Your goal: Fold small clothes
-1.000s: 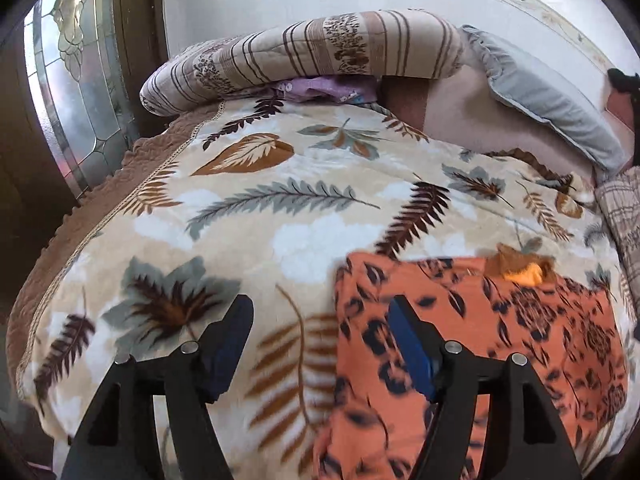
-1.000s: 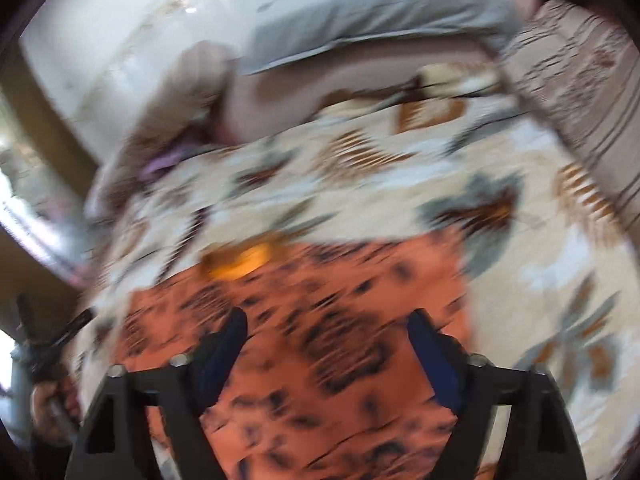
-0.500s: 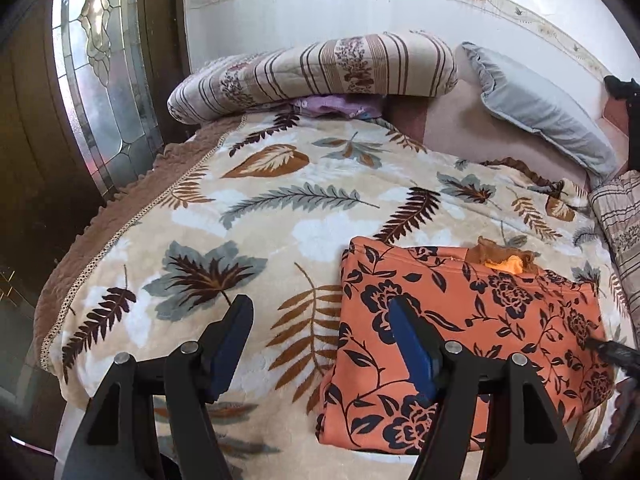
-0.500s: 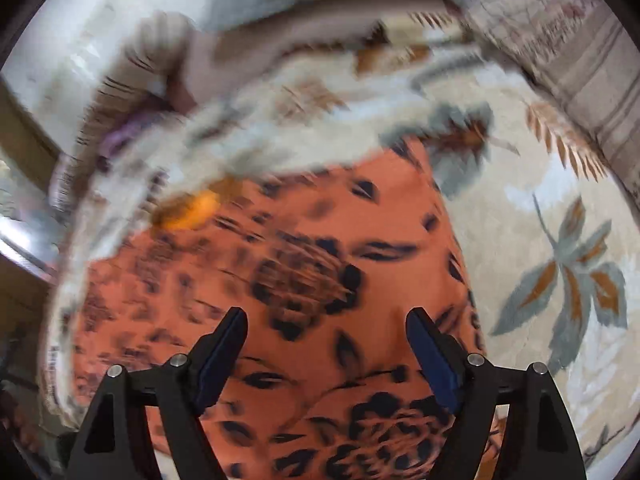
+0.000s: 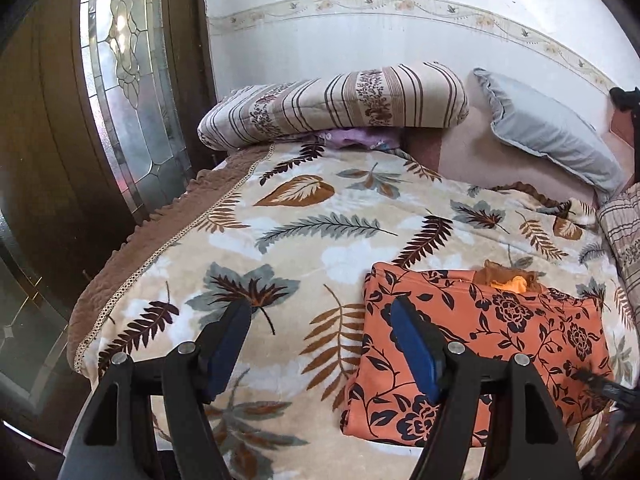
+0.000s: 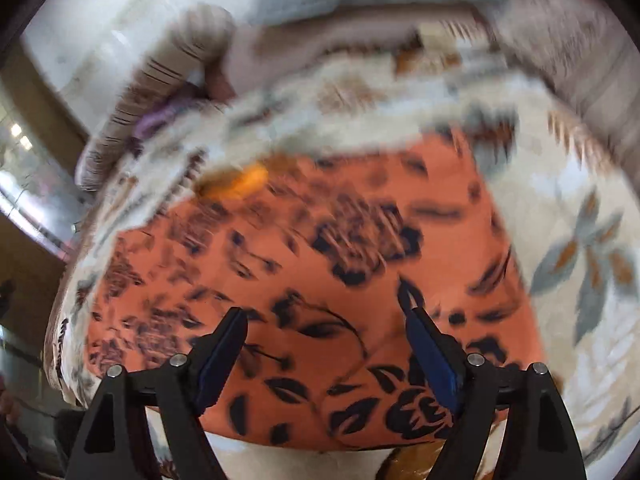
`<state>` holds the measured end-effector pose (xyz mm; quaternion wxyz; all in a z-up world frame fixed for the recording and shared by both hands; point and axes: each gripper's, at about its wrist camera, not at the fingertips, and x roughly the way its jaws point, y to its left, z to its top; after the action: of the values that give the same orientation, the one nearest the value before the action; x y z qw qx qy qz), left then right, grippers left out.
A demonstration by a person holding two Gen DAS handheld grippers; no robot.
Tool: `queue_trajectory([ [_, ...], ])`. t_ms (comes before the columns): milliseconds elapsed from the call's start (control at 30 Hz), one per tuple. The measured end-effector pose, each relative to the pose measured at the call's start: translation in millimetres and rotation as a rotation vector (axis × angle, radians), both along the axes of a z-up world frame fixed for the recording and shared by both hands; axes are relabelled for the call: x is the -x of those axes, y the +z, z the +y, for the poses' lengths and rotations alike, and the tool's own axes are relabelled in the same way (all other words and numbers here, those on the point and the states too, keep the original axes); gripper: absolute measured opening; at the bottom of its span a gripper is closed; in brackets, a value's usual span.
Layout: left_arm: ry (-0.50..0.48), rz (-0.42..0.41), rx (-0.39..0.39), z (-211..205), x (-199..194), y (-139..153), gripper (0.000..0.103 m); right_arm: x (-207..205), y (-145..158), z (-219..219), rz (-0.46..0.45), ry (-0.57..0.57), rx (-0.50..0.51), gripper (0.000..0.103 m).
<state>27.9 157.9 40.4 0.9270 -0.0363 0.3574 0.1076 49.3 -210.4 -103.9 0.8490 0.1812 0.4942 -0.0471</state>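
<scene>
The left gripper (image 5: 320,340) has backed away; the folded orange shirt (image 5: 500,340) lies beyond its right finger. Both grippers' fingers stay wide; right gripper (image 6: 322,352) hovers over it.

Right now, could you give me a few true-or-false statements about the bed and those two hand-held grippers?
1. The orange floral garment lies folded on the leaf-print blanket. True.
2. The left hand-held gripper is clamped on the garment. False: it is open and holds nothing.
3. A striped pillow lies at the far end of the bed. True.
4. The right hand-held gripper is shut. False: its jaws stand wide apart above the garment.
5. The grey pillow lies on the garment. False: it leans by the wall.
</scene>
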Motion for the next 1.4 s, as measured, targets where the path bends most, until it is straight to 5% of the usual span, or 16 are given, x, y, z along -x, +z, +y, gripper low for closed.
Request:
queue_trajectory([
  [267,-0.039,0.040,0.020,-19.2,6.6,-23.0,0.082,9.1,16.0,-11.0,-0.088,-0.008,-0.063,0.084],
  [333,-0.076,0.111,0.027,-30.8,-0.7,-50.7,0.082,1.4,-7.0,-28.2,-0.014,-0.052,-0.101,0.084],
  [500,-0.098,0.360,0.017,-40.7,-25.9,-142.3,0.082,23.1,19.2,-45.8,-0.131,-0.110,-0.200,0.084],
  [567,-0.088,0.400,0.030,-37.9,-28.1,-163.6,0.085,30.0,22.8,-49.6,-0.154,-0.093,-0.226,0.084],
  [700,-0.060,0.340,0.060,-32.1,-21.1,-147.0,0.084,28.8,-7.5,-71.9,-0.021,-0.154,-0.238,0.083],
  [867,-0.115,0.214,0.032,-43.1,-11.9,-120.6,0.085,37.1,24.5,-63.9,-0.157,-0.131,-0.252,0.084],
  [1033,-0.140,0.357,-0.033,-58.6,-27.0,-158.9,0.085,0.7,21.8,-73.3,-0.133,-0.114,-0.295,0.084],
  [1300,-0.129,0.351,-0.038,-58.7,-24.3,-155.6,0.085,-79.6,-1.3,-114.1,-0.079,-0.141,-0.409,0.084],
  [1400,-0.122,0.355,-0.037,-58.4,-26.4,-156.2,0.085,-88.5,-14.5,-133.9,-0.077,-0.248,-0.459,0.084],
])
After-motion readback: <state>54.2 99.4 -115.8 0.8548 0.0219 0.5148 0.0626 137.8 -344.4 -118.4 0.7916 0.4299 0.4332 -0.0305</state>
